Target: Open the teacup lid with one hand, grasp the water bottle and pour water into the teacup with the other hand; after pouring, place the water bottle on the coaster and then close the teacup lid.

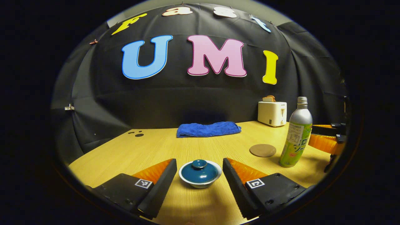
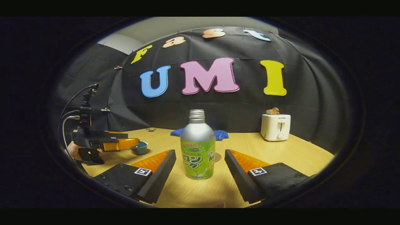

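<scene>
In the left gripper view, a white teacup with a dark teal lid on it stands on the wooden table between the fingers of my left gripper, which is open around it without touching. To the right lies a round brown coaster, and beyond it stands a silver and green water bottle with no cap. In the right gripper view, the water bottle stands upright between the fingers of my open right gripper. The left gripper shows at the far left next to the teacup.
A folded blue towel lies at the back of the table. A white toaster with bread in it stands at the back right. The wooden table has bare surface on the left.
</scene>
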Available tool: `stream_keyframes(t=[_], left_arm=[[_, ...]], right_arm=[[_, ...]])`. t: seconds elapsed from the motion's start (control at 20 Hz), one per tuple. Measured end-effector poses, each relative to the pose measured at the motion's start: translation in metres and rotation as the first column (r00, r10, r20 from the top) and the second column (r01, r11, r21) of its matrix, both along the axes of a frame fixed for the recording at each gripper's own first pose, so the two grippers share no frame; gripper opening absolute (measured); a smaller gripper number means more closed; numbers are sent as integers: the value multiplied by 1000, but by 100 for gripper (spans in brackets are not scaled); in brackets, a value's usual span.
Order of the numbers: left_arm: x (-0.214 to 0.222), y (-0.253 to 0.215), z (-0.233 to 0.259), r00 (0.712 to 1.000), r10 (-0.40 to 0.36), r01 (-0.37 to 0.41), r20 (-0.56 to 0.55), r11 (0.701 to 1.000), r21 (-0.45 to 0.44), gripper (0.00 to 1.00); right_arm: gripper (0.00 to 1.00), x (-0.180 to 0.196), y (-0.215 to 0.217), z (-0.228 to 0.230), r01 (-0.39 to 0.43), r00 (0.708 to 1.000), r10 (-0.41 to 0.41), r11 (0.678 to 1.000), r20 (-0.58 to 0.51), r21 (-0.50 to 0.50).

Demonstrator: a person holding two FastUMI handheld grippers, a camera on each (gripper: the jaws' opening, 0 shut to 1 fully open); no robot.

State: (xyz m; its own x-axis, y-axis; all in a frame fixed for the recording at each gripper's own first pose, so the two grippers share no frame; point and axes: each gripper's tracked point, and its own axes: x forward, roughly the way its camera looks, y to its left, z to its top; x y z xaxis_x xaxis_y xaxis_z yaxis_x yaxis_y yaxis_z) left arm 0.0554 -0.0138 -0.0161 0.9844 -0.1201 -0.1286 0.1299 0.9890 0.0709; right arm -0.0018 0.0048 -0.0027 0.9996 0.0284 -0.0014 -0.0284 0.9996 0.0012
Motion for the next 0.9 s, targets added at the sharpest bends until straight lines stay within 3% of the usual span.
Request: stream_keyframes(t=[0.4,0.5,0.85,0.9], left_arm=[[18,-5,-12,999,-4,9,-52,995,104,70],[22,-4,-12,999,3,2,-49,995,101,69],[27,-6,-15,997,-6,11,-72,997,74,36],[27,-6,-15,997,-5,10,-74,997,77,36]], right_arm=[[97,1,-2,1,9,1000,-9,1000,0,0],[97,0,-2,1,9,1000,-9,1000,0,0],[97,0,-1,0,3,1000,-3,1000,-1,0],[97,0,-2,0,7,1000,-7,1000,-1,0]])
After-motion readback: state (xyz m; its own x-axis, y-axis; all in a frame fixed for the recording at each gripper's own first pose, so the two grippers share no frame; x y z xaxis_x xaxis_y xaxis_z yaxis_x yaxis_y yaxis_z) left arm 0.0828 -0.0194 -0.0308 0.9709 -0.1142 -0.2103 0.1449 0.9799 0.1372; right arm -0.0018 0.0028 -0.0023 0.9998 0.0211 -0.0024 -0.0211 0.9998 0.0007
